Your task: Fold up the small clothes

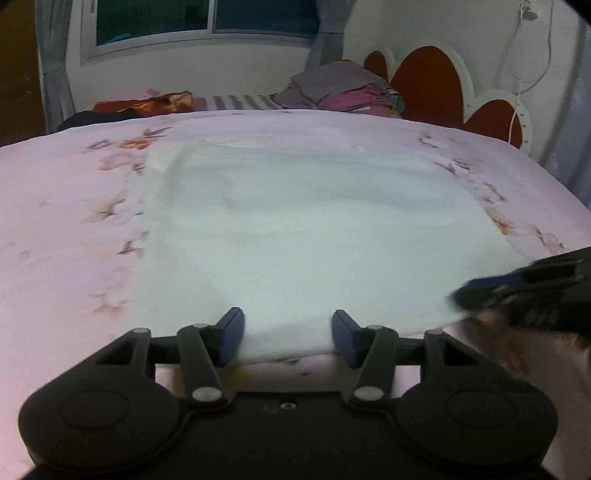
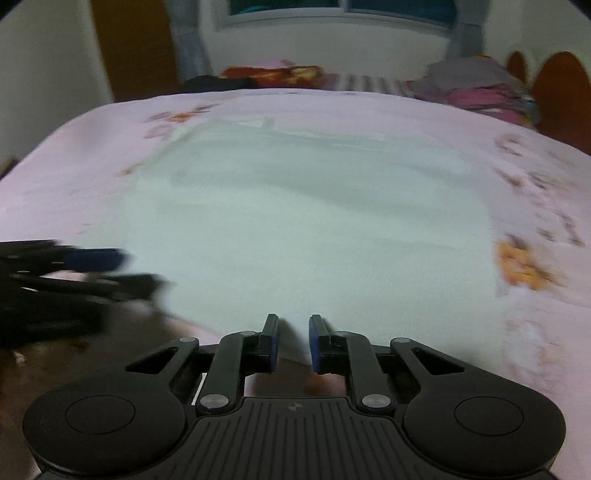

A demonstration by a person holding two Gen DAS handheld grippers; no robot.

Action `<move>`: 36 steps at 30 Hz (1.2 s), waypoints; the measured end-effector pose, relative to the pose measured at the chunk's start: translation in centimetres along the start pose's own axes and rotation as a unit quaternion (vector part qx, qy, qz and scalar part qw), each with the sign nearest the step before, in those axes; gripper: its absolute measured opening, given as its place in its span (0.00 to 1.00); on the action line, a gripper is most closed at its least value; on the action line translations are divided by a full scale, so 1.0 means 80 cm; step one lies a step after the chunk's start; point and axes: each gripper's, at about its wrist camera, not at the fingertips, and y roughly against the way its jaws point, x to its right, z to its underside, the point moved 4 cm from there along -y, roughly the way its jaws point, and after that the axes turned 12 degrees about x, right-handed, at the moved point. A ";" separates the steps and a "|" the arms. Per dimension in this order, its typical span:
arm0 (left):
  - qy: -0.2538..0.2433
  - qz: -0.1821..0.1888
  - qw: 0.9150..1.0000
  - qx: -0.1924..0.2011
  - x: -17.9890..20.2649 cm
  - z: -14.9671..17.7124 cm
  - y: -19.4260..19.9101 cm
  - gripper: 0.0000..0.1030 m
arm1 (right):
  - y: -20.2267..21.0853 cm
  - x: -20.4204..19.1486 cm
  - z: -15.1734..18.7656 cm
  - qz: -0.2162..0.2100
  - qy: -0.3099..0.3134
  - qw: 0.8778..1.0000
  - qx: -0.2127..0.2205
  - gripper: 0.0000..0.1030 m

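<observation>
A white garment [image 1: 295, 229] lies spread flat on a pink floral bedsheet [image 1: 55, 221]; it also shows in the right wrist view [image 2: 306, 221]. My left gripper [image 1: 288, 338] is open, its blue-padded jaws wide apart on either side of the garment's near hem. My right gripper [image 2: 293, 345] has its jaws partly open, a narrow gap between them, with the garment's near edge in that gap. Each gripper shows blurred in the other's view, the right one [image 1: 517, 288] at the garment's near right corner, the left one [image 2: 92, 269] at its near left.
A stack of folded clothes [image 1: 343, 88] sits at the far right of the bed by a red and white headboard [image 1: 432, 81]. A red patterned cloth [image 1: 147, 101] lies at the far left. A window [image 1: 207, 18] with curtains is behind.
</observation>
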 end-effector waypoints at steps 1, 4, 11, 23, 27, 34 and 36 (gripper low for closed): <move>0.001 -0.004 1.000 0.000 -0.005 0.001 0.003 0.51 | 0.003 0.012 0.000 0.011 -0.002 1.000 0.000 0.15; 0.004 -0.016 1.000 -0.001 -0.018 0.004 0.011 0.51 | 0.017 0.047 0.004 0.042 -0.006 0.999 0.000 0.15; 0.013 -0.030 0.999 -0.003 -0.024 0.006 0.017 0.51 | 0.041 0.113 0.023 0.084 -0.037 0.996 -0.018 0.15; 0.023 -0.038 0.999 0.002 -0.025 -0.001 0.027 0.52 | 0.050 0.112 0.018 0.077 -0.044 0.996 -0.002 0.15; 0.029 -0.040 0.999 -0.014 -0.031 0.005 0.020 0.52 | 0.045 0.111 0.023 0.074 -0.039 0.996 -0.012 0.15; 0.031 -0.042 0.999 -0.012 -0.032 0.010 0.018 0.53 | 0.041 0.111 0.030 0.072 -0.024 0.997 -0.013 0.15; 0.032 -0.041 0.999 -0.010 -0.032 0.011 0.018 0.54 | 0.040 0.110 0.030 0.072 -0.017 0.997 -0.013 0.15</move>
